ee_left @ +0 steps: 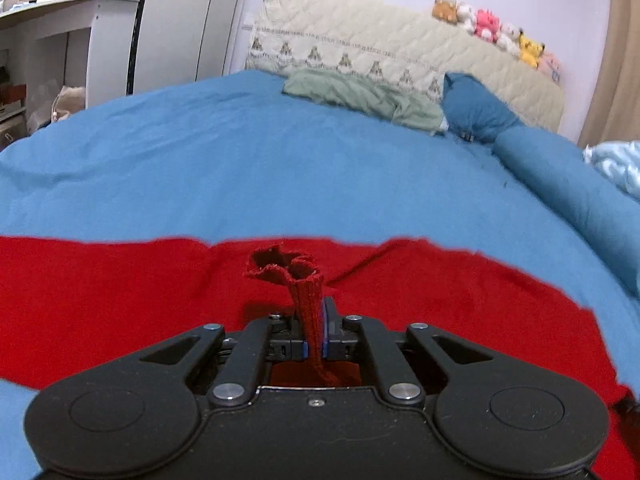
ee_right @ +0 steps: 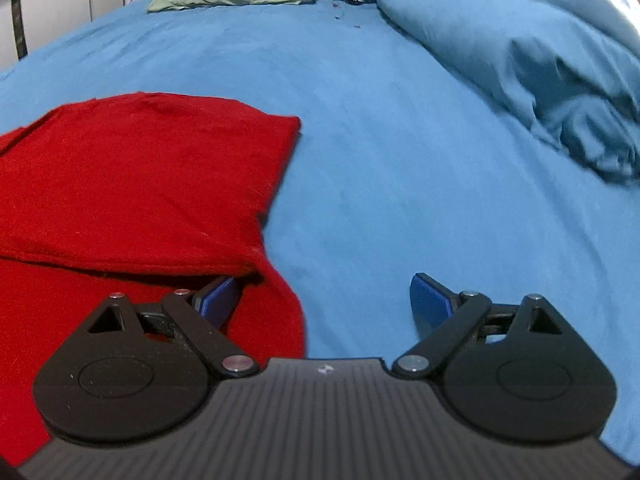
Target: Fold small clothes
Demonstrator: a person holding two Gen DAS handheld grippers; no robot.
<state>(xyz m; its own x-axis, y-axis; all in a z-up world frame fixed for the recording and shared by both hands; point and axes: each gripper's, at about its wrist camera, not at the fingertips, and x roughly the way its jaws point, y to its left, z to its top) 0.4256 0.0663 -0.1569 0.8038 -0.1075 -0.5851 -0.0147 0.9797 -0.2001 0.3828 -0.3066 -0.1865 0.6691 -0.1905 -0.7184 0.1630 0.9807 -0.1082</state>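
Note:
A red knit garment [ee_left: 120,292] lies spread across the blue bedsheet [ee_left: 280,168]. My left gripper [ee_left: 314,320] is shut on a ribbed edge of that garment [ee_left: 308,300], which sticks up crumpled beyond the blue pads. In the right wrist view the same red garment [ee_right: 140,176] lies at the left with one layer folded over another. My right gripper [ee_right: 324,300] stands wide open above its right edge. The left blue pad [ee_right: 218,298] sits at the opening between the two red layers; the right pad [ee_right: 430,304] hangs over bare sheet. Nothing is pinched between them.
A green cloth [ee_left: 360,96] and a blue pillow [ee_left: 476,108] lie at the head of the bed before a quilted headboard [ee_left: 400,52] topped with plush toys [ee_left: 492,28]. A rolled blue duvet [ee_right: 520,64] runs along the right. White shelves [ee_left: 60,40] stand at the left.

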